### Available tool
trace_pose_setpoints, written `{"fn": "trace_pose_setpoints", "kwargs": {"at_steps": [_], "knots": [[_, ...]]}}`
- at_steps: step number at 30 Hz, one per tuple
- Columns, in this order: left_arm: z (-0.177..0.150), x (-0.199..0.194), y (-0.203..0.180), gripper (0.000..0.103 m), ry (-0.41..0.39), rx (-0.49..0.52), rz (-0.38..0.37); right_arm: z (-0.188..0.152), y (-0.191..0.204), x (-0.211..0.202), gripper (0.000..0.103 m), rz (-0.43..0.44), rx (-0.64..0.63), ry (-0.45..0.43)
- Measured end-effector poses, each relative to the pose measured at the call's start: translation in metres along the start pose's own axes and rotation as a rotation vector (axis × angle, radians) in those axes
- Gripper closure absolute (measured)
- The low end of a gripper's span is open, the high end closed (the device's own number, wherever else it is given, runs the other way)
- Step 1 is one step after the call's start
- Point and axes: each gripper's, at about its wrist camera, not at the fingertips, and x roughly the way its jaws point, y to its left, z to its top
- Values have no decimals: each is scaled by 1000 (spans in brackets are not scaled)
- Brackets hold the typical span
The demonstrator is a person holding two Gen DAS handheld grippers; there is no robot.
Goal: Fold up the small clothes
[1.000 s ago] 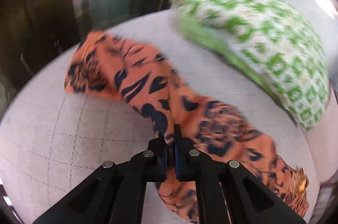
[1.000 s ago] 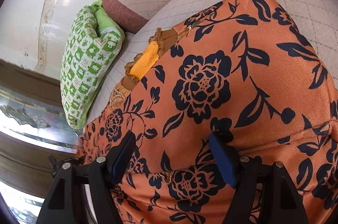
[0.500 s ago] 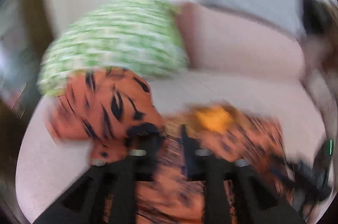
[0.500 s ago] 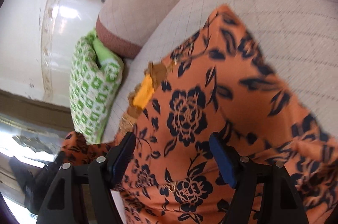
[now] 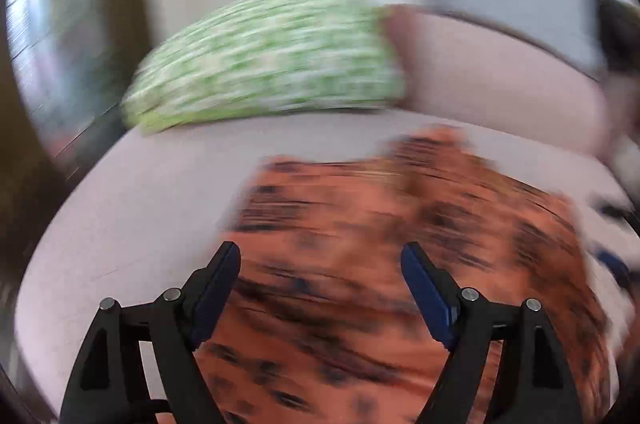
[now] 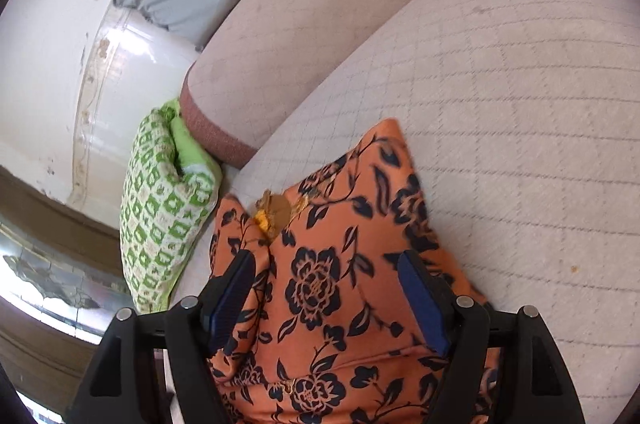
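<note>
Left gripper [image 5: 320, 260]: jaws have just been opening, now standing wide, gripping nothing; the orange flowered garment [image 5: 400, 264] is lying below them, blurred. Right gripper [image 6: 326, 268]: jaws also spreading wide, empty, hovering over the same garment [image 6: 328, 264], which is lying folded on the quilted sofa seat [image 6: 520, 104]. Green patterned pillow [image 6: 160, 216] is resting beside it. No readable writing showing.

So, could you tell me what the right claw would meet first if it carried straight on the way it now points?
Most likely the orange floral garment: the right claw stands open and angled down over it, with the cloth spread on the quilted sofa seat filling the line ahead. Depth is hard to judge, so how near is unclear.
</note>
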Motion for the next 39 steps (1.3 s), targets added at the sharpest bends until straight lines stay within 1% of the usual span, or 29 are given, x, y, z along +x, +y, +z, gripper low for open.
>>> {"fn": "trace_pose_setpoints", "kwargs": {"at_steps": [1, 2, 4, 5, 6, 7, 8, 9, 10, 12, 15, 17, 18, 20, 22, 24, 25, 26, 27, 28, 29, 30, 32, 33, 35, 39], "knots": [[5, 11, 19, 20, 14, -60, 21, -2, 2, 4, 26, 2, -8, 8], [6, 22, 36, 20, 30, -119, 24, -6, 6, 8, 26, 5, -22, 18], [1, 44, 55, 20, 84, -184, 55, -14, 15, 17, 26, 14, -63, 51], [-6, 62, 62, 20, 156, -200, 99, -18, 21, 22, 26, 17, -96, 69], [-10, 73, 64, 20, 211, -206, 119, -21, 27, 24, 26, 19, -126, 79], [-16, 87, 66, 20, 265, -231, 117, -25, 34, 26, 26, 17, -168, 85], [-18, 93, 67, 19, 273, -264, 101, -29, 40, 28, 26, 9, -199, 86], [-15, 93, 67, 19, 267, -287, 104, -32, 49, 29, 26, -1, -230, 79], [-11, 94, 65, 19, 273, -282, 90, -35, 56, 31, 26, -5, -248, 74], [-6, 99, 62, 19, 301, -278, 37, -39, 77, 39, 25, -16, -306, 77], [-7, 104, 66, 19, 311, -303, 21, -41, 126, 70, 24, -67, -420, 90], [-8, 105, 66, 19, 321, -297, 21, -40, 161, 100, 24, -91, -489, 128], [-8, 105, 66, 19, 323, -298, 17, -41, 173, 113, 24, -112, -523, 136], [-8, 107, 65, 19, 329, -306, 12, -46, 203, 147, 24, -183, -618, 165], [-2, 106, 72, 19, 336, -313, 11, -53, 219, 179, 24, -241, -669, 224], [-3, 105, 72, 18, 337, -318, 13, -59, 226, 209, 24, -314, -686, 282], [-3, 104, 72, 18, 338, -318, 15, -62, 226, 223, 24, -363, -698, 303], [-3, 103, 73, 18, 339, -317, 17, -65, 225, 234, 24, -416, -720, 314], [-3, 109, 69, 18, 340, -318, 16, -66, 224, 241, 25, -452, -738, 315], [-2, 110, 70, 18, 343, -320, 12, -67, 221, 245, 29, -474, -752, 310], [-2, 109, 71, 18, 345, -325, 6, -66, 219, 244, 38, -464, -752, 313], [-3, 108, 72, 18, 345, -329, 2, -65, 217, 240, 56, -447, -744, 313], [-2, 110, 73, 18, 346, -336, -5, -62, 217, 227, 83, -462, -765, 288], [-3, 108, 75, 18, 346, -337, -6, -58, 214, 215, 87, -448, -767, 271], [-3, 107, 76, 18, 346, -341, -6, -47, 205, 189, 93, -448, -749, 215], [-3, 106, 79, 18, 346, -353, 1, -19, 161, 121, 93, -408, -618, 122]]}}
